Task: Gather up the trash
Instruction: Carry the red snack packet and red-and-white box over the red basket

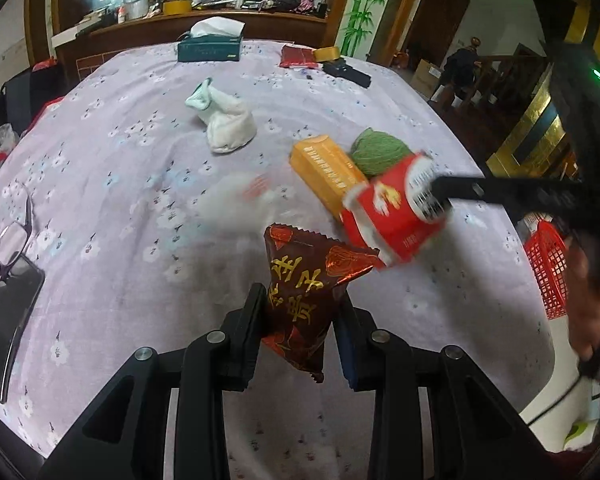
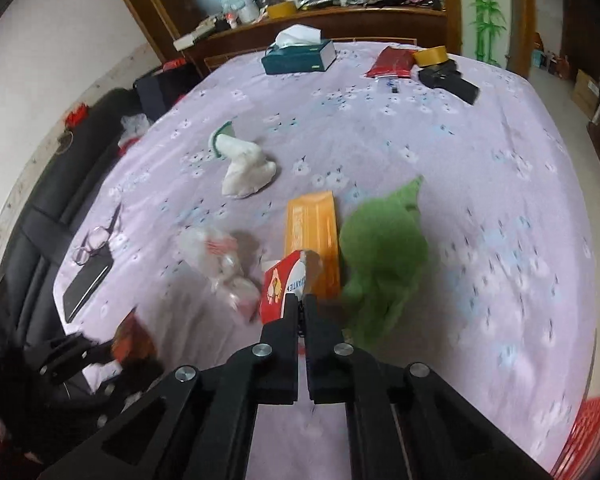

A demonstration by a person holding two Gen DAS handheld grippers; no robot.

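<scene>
while both tools carry trash above the table, the brown snack wrapper (image 1: pixel 300 300) sits pinched in the left gripper (image 1: pixel 300 312), and the right gripper (image 2: pixel 301 304) is clamped on the torn red carton (image 2: pixel 284 286), just in front of the orange box (image 2: pixel 314 240). keeping both grips firm on the way to the red basket (image 1: pixel 548 268), off the table edge right of the orange box, seems wise. crumpled plastic (image 2: pixel 228 268) lies left of it on the lilac floral tablecloth (image 2: pixel 480 200); a cluttered sideboard (image 2: pixel 340 8) stands beyond.

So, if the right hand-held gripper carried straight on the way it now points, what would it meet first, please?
Probably the orange box, just beyond the red carton that the right hand-held gripper already pinches; depth is unclear.
</scene>
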